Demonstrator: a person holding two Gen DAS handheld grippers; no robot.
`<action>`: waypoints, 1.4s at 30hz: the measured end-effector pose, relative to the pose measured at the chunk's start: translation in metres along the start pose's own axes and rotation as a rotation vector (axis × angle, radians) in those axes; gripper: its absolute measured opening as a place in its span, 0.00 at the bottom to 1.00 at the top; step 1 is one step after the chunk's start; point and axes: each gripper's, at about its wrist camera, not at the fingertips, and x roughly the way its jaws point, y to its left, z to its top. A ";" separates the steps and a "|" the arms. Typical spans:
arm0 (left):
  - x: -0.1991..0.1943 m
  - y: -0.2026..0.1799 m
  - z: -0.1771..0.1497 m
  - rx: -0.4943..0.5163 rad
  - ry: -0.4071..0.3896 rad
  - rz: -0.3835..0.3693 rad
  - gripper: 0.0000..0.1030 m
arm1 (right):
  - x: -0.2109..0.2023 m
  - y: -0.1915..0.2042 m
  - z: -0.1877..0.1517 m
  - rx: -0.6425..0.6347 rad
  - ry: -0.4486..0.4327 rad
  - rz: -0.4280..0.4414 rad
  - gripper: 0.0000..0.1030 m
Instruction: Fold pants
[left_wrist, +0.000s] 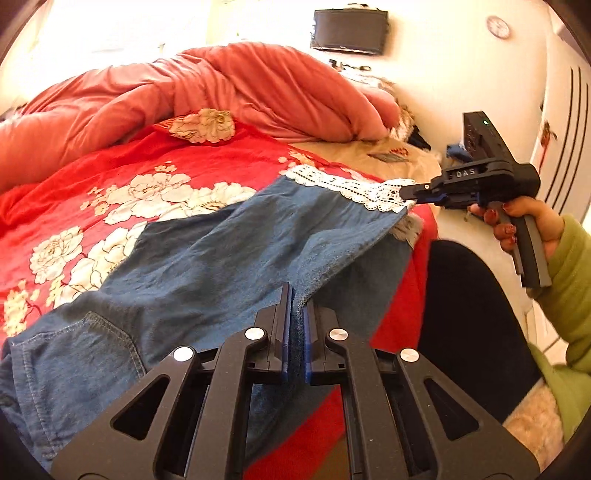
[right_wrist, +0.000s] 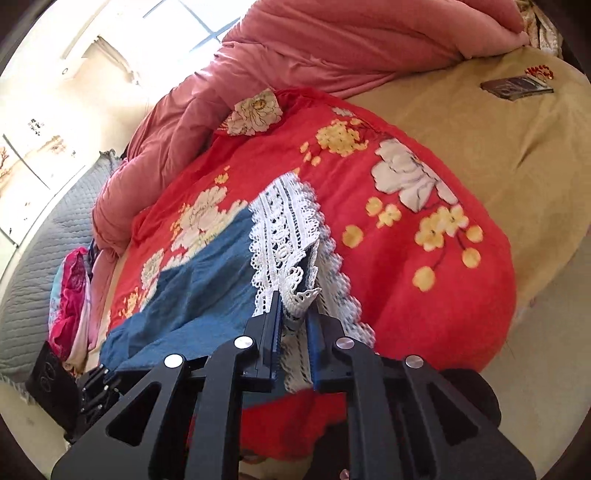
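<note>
Blue denim pants (left_wrist: 192, 266) with a white lace hem (left_wrist: 343, 186) lie stretched across a red floral blanket (left_wrist: 122, 173) on the bed. My left gripper (left_wrist: 297, 306) is shut on the near edge of the denim leg. My right gripper (left_wrist: 408, 194) shows at the right in the left wrist view, shut on the lace hem corner and lifting it slightly. In the right wrist view my right gripper (right_wrist: 295, 306) pinches the lace hem (right_wrist: 284, 229), with the blue denim (right_wrist: 199, 295) running off to the left.
A bunched pink duvet (left_wrist: 229, 85) lies at the back of the bed. A tan sheet (right_wrist: 498, 147) with a dark flat book (right_wrist: 517, 86) covers the far side. A grey quilted headboard (right_wrist: 33, 280) and pink clothes (right_wrist: 70, 295) are at the left. The bed edge is near me.
</note>
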 end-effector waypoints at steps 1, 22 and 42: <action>0.001 -0.002 -0.003 0.004 0.010 0.001 0.01 | 0.000 -0.002 -0.003 0.002 0.005 -0.001 0.11; 0.022 -0.009 -0.029 0.035 0.125 0.029 0.02 | -0.025 0.004 -0.024 -0.109 -0.051 -0.142 0.40; -0.048 0.044 -0.052 -0.218 0.160 0.348 0.32 | 0.028 0.123 -0.106 -1.077 0.085 -0.235 0.38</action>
